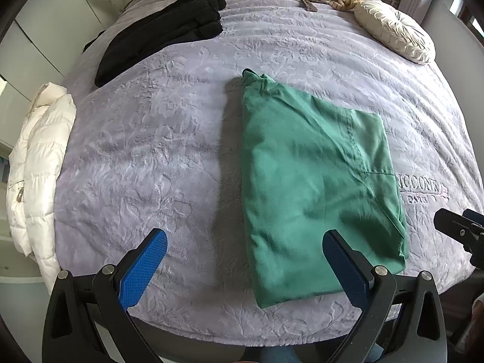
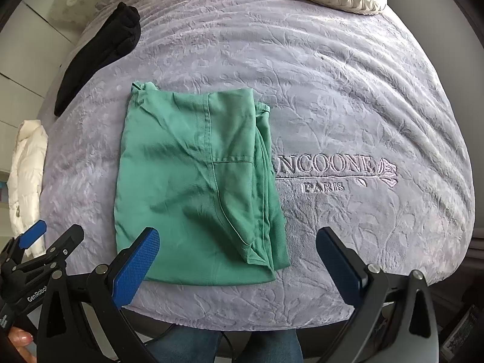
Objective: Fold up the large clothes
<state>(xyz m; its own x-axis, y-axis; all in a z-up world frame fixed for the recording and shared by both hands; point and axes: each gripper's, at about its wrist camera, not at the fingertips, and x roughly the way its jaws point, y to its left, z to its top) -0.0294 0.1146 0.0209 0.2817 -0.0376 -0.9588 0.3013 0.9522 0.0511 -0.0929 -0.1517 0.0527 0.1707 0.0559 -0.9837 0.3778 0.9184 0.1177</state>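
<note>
The lilac plush embossed bed blanket (image 2: 348, 96) carries stitched lettering reading "ANCOONE" with "PARIS" beneath it, beside a small embroidered flower; the word's start is hidden under the folded green garment (image 2: 193, 187). At the near left, the black frame of the left gripper (image 2: 50, 242) bears white print, "GenRobot".

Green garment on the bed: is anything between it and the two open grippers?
Nothing visible. The green garment lies folded on the lilac bedspread, directly below the left gripper and the right gripper. The black clothes lie farther away.
</note>
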